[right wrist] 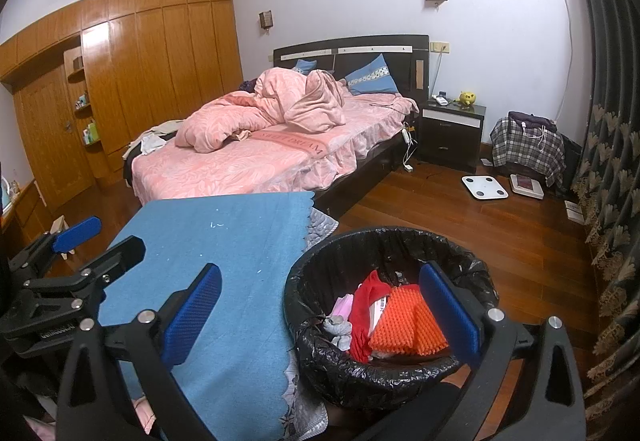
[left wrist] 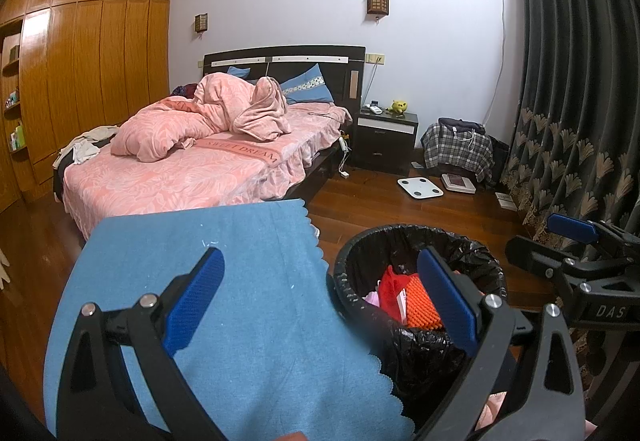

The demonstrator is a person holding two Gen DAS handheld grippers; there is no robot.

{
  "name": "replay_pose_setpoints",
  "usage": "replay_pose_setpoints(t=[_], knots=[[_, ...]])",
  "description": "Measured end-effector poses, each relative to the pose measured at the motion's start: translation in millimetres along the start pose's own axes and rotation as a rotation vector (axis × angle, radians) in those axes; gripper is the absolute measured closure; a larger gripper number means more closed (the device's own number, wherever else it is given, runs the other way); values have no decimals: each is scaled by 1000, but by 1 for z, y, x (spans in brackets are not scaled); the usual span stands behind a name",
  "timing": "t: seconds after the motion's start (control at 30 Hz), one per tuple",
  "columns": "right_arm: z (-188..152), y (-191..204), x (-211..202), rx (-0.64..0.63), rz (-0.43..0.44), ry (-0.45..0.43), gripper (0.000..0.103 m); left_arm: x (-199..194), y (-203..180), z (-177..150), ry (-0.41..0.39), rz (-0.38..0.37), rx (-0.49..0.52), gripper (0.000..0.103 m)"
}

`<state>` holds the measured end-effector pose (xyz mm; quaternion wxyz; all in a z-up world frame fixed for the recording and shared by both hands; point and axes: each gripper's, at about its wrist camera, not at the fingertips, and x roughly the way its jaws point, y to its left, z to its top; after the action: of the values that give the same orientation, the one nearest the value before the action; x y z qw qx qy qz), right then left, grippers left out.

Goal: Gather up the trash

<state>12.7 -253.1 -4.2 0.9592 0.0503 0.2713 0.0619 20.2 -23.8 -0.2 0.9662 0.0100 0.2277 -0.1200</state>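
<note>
Both pairs of jaws are standing spread with nothing between them: the left gripper [left wrist: 320, 305] is hovering over the seam between the blue cloth and the bin, and the right gripper [right wrist: 320, 317] is doing the same from a little further right, its right pad hanging above the trash. The trash itself is already sitting in the black-lined wastebasket [right wrist: 384, 241], just right of the surface: an orange ridged piece [right wrist: 404, 325], a red bag [right wrist: 362, 301], something pink [right wrist: 344, 307] and a grey crumpled wad [right wrist: 338, 325]. The risks from here are looking modest but real, in my judgement: the liner [left wrist: 472, 245] is sitting loosely over the rim, so a jaw dipping in could be snagging the thin plastic and dragging it inward; the bin is standing near the edge of the cloth, so a sideways knock could be tipping it and spilling the contents onto the wood floor [right wrist: 460, 213]; and the two grippers are working close together, so they could be clashing. The blue cloth [left wrist: 224, 233] covering the surface is showing only a few pale flecks, with a scalloped edge hanging at its right side. Beyond it, the bed [left wrist: 208, 161] is lying unmade under a pink duvet, a dark nightstand [left wrist: 386, 137] is standing to its right, a white scale [left wrist: 420, 187] is resting on the floor, a wooden wardrobe [left wrist: 92, 73] is filling the far left, and dark curtains [left wrist: 572, 81] are hanging at the right.
</note>
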Motion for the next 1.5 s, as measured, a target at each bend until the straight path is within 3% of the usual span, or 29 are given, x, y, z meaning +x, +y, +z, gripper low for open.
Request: replay_pose_setpoints(t=[1.5], knots=[[3, 1, 0, 0, 0, 3, 6, -2, 1, 3, 11, 3, -1, 9]])
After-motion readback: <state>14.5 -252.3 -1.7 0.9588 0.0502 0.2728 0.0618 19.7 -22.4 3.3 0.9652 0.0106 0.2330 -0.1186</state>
